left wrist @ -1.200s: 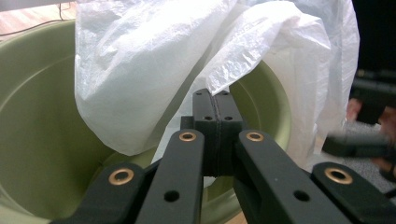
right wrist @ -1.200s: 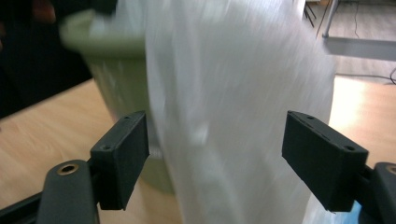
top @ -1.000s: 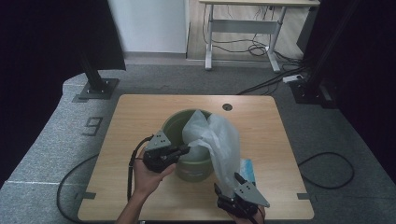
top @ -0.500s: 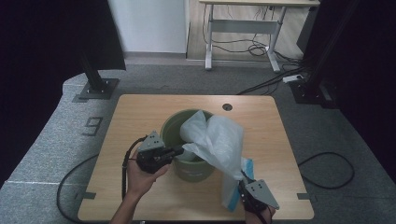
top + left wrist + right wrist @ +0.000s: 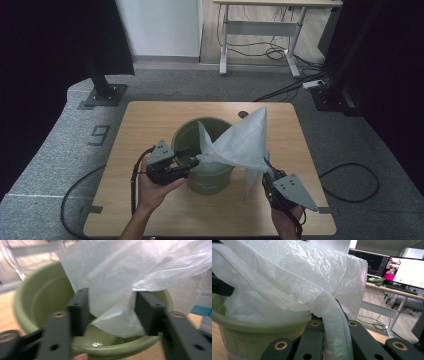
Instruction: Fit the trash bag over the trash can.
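Note:
A green bucket (image 5: 192, 131) stands in the middle of the wooden table (image 5: 150, 120). A white plastic bag (image 5: 245, 142) hangs half in it and rises to a peak over its right side. My left gripper (image 5: 192, 161) is at the bucket's near-left rim. Its jaws have just been opening and now stand apart, open, with the bag (image 5: 112, 272) between them and no pad pressing; the bucket (image 5: 37, 300) lies behind. My right gripper (image 5: 267, 172), right of the bucket, is shut on a gathered fold of the bag (image 5: 299, 270), seen between its jaws (image 5: 332, 327).
A small round hole (image 5: 243, 114) sits in the table behind the bucket. Cables trail off the table to the left and lie on the floor at right. A desk (image 5: 260, 20) stands far back, and monitors (image 5: 402, 270) show in the right gripper view.
My right gripper has risen from the table's front edge with the bag, drawing it up and to the right into a peak. The left hand has stayed at the bucket's rim.

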Available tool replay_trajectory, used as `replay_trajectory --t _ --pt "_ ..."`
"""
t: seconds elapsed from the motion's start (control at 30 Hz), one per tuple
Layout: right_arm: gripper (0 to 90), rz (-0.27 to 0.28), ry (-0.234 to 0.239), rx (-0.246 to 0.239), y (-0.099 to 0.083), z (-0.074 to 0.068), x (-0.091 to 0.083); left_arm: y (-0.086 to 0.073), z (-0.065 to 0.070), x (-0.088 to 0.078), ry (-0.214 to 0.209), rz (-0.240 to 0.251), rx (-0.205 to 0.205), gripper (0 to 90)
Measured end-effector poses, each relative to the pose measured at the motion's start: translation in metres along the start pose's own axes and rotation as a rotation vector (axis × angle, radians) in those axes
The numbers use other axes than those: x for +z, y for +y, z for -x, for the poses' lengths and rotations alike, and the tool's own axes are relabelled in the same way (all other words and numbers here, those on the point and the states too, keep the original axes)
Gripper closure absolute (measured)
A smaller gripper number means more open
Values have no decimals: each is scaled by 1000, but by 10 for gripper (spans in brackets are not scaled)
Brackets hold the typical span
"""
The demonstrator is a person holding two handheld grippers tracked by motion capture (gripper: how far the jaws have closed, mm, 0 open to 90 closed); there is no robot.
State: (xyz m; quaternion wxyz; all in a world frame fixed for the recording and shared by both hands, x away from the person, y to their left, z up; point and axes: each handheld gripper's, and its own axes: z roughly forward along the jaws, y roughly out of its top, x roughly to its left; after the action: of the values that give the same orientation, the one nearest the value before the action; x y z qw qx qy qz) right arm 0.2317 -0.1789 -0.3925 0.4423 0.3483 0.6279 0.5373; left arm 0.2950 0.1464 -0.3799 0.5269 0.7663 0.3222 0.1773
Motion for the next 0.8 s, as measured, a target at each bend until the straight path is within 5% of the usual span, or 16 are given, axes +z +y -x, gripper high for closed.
replay_trajectory --t 0.33,0.53,0.8 --pt "884 -73 8 -1 11 11 17 6 9 -11 -35 12 67 225" --pt "884 -78 -20 -20 14 19 16 10 11 -12 -32 18 88 199" --pt "884 -99 -39 22 5 36 13 12 10 -20 -31 42 96 200"
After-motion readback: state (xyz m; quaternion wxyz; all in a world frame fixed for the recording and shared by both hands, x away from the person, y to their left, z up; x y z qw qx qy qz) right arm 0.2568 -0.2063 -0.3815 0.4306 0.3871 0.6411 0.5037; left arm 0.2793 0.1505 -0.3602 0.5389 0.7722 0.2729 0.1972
